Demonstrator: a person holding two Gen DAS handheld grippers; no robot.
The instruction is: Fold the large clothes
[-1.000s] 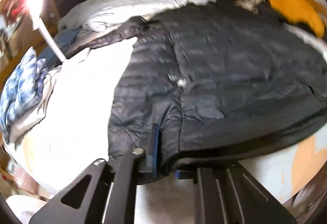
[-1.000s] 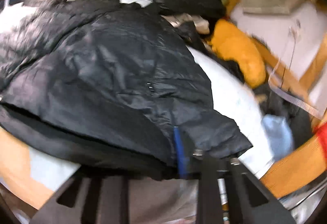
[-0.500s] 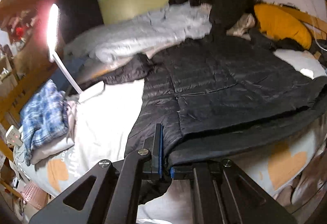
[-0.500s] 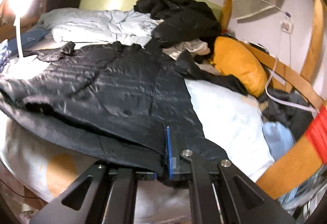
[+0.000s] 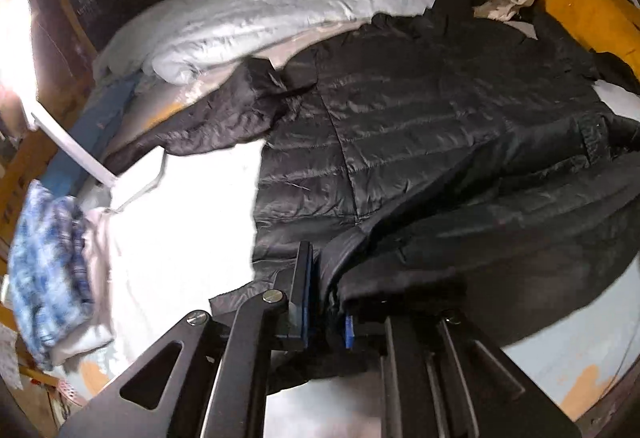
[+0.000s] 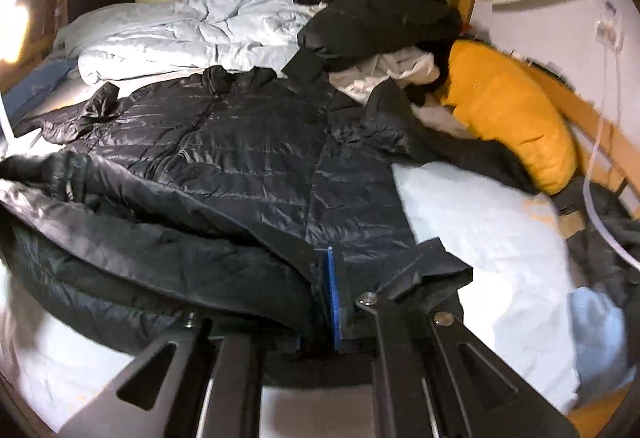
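Note:
A large black quilted puffer jacket [image 5: 420, 126] lies spread across the bed; it also shows in the right wrist view [image 6: 248, 158]. My left gripper [image 5: 326, 302] is shut on the jacket's near hem at its left corner. My right gripper [image 6: 320, 302] is shut on the hem at the right corner. The gripped hem is lifted and curls over the jacket's lower part, forming a fold. One sleeve [image 5: 208, 118] trails out to the left.
A pale blue duvet [image 5: 280, 2] is bunched at the bed's far side. Black clothes [image 6: 360, 10] and an orange pillow [image 6: 508, 110] lie at the back right. A blue plaid garment [image 5: 44, 262] sits on folded white cloth at the left edge. A lamp [image 5: 16, 34] glares far left.
Both grippers have carried the jacket's hem forward over its body, so the lower part now folds over. The jacket, bunched close a second ago, now lies flatter.

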